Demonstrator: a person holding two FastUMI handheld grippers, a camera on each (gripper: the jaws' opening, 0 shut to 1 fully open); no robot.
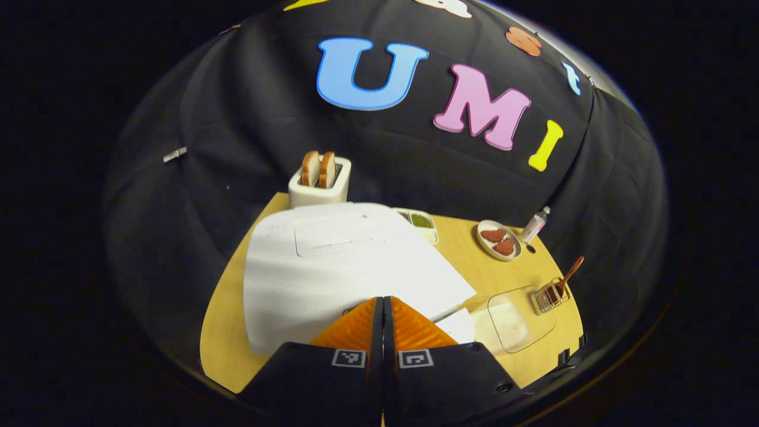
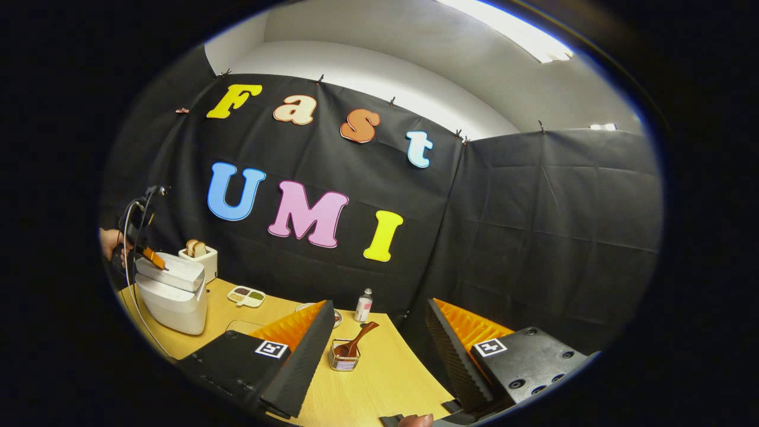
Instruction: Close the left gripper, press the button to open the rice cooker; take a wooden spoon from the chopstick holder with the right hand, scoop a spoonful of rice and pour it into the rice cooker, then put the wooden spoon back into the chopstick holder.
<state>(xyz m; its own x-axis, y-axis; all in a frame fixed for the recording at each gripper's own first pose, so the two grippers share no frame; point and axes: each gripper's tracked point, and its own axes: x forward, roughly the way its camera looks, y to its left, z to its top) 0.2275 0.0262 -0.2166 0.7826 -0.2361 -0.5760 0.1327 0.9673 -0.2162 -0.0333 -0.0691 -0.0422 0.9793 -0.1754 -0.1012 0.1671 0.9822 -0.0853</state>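
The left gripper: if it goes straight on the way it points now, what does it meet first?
Most likely the white rice cooker. The left gripper, fingers shut together, points at its closed lid from just above; the gap is unclear, though the right gripper view suggests it is near or touching.

Rice cooker front hidden behind fingers; dish contents too small to tell

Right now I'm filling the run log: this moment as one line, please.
left tool: shut, over rice cooker lid | lid: closed | right tool: open, apart from wooden spoon | spoon: in chopstick holder
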